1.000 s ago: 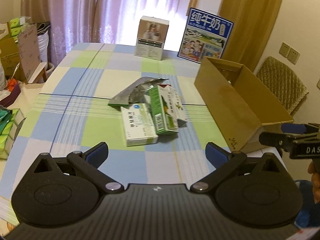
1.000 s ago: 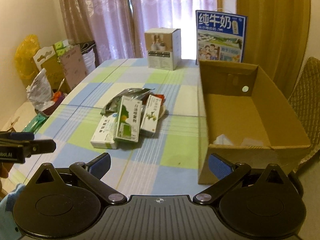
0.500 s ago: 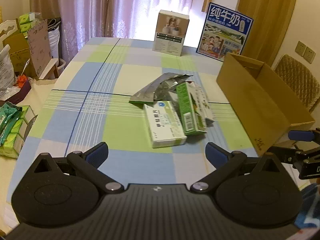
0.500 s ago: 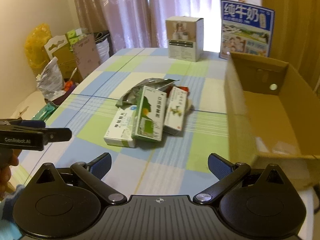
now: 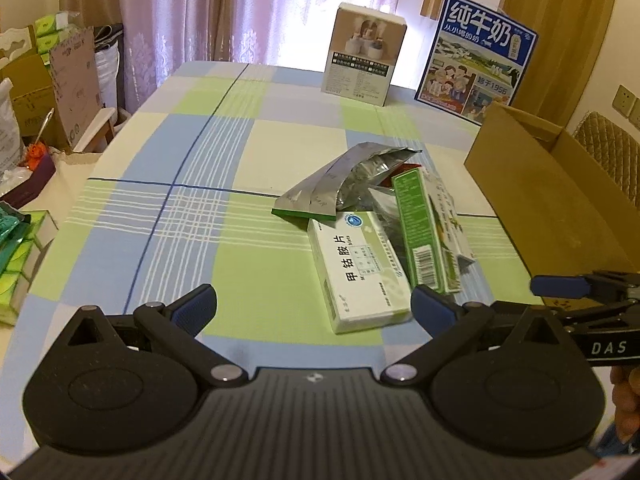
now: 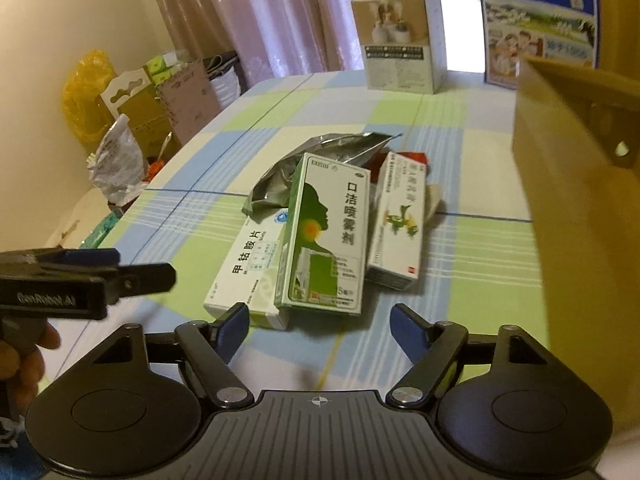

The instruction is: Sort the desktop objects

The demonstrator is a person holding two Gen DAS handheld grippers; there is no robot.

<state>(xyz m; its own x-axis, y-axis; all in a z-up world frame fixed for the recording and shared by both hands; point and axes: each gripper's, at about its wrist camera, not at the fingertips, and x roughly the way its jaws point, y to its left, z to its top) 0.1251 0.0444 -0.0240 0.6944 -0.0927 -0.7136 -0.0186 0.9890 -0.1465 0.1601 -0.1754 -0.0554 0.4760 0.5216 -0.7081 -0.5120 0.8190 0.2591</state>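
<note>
A pile of medicine boxes lies mid-table: a white box (image 5: 358,270) (image 6: 250,268), a green spray box (image 6: 326,232) (image 5: 420,232), a white box with a plant picture (image 6: 398,216), and silver foil packs (image 5: 340,184) (image 6: 316,160). An open cardboard box (image 5: 552,196) (image 6: 576,184) stands to their right. My left gripper (image 5: 314,306) is open and empty, just short of the white box. My right gripper (image 6: 320,326) is open and empty, just in front of the green spray box. Each gripper shows at the edge of the other's view.
A small white carton (image 5: 364,60) and a blue milk poster (image 5: 476,56) stand at the table's far edge. Tissue packs (image 5: 16,256) lie off the left edge. Bags and cardboard (image 6: 132,120) crowd the floor at left. A chair (image 5: 608,152) stands behind the cardboard box.
Both grippers have moved forward toward the pile of boxes, which now looks larger and closer. The right one has swung left, away from the cardboard box. Both stay open.
</note>
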